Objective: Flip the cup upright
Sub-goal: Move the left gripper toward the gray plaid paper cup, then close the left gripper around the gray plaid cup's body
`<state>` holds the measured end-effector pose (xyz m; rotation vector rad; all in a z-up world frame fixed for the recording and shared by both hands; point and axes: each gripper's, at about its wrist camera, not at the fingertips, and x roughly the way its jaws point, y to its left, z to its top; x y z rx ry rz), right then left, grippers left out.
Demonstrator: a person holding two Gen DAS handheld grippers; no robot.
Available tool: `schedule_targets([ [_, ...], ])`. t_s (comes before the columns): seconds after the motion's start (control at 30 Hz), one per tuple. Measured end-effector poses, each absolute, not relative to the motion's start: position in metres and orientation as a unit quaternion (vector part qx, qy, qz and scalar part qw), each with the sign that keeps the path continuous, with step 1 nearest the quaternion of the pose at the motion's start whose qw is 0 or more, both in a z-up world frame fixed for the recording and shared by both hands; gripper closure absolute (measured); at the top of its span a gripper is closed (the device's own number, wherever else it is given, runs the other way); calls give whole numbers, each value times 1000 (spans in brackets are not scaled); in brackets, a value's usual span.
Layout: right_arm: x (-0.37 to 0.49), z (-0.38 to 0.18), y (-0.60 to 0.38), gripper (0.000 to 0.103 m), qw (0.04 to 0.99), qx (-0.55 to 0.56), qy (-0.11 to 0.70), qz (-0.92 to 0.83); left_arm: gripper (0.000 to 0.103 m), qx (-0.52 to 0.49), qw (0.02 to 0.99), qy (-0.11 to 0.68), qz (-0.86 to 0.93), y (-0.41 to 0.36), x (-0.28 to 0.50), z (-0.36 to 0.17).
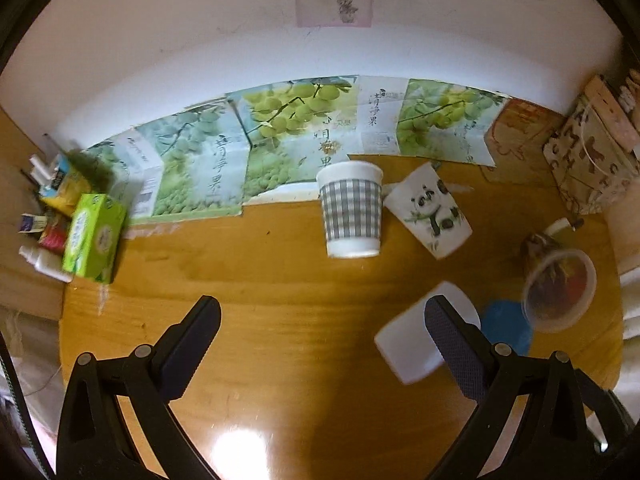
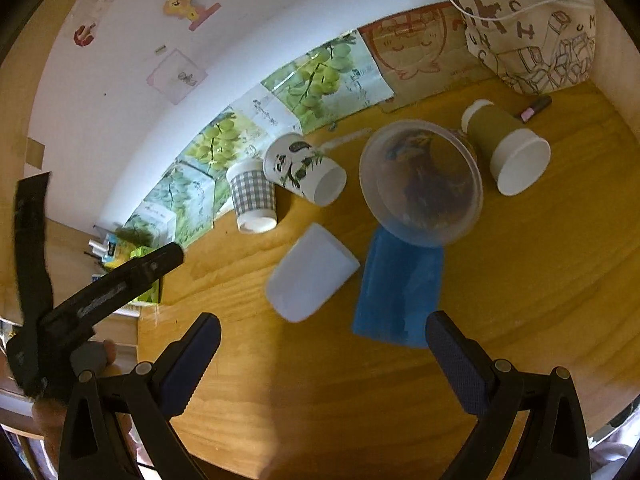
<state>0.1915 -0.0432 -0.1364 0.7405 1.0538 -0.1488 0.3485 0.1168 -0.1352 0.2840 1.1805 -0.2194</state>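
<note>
Several cups sit on the wooden table. A grey checked cup stands upside down near the back. A panda cup lies on its side beside it. A plain white cup, a blue cup, a clear plastic cup and an olive cup also lie on their sides. My left gripper is open and empty, with the white cup by its right finger. My right gripper is open and empty, just short of the white and blue cups.
Fruit-print cardboard leans against the back wall. A green tissue box and small clutter sit at the far left. A patterned bag and a brown box stand at the back right. The left gripper's body shows in the right wrist view.
</note>
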Motion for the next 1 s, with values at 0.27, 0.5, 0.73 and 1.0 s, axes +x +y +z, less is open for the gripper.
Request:
schedule_targets([
  [0.27,213,-139,-39,0,823,324,462,-71,1,118,814,557,-114,106,391,-167],
  [0.5,228,-140,-28,0,835,296,459,-63,1,110,804,573,-114,98,418,-194],
  [0.73,237,-146,-21,0,832,286,473,-54,1,92,790,594,-121,93,434,-217],
  [1.0,239,-150,-22,0,829,283,478,-58,12,87,779,607,-132,93,440,-232],
])
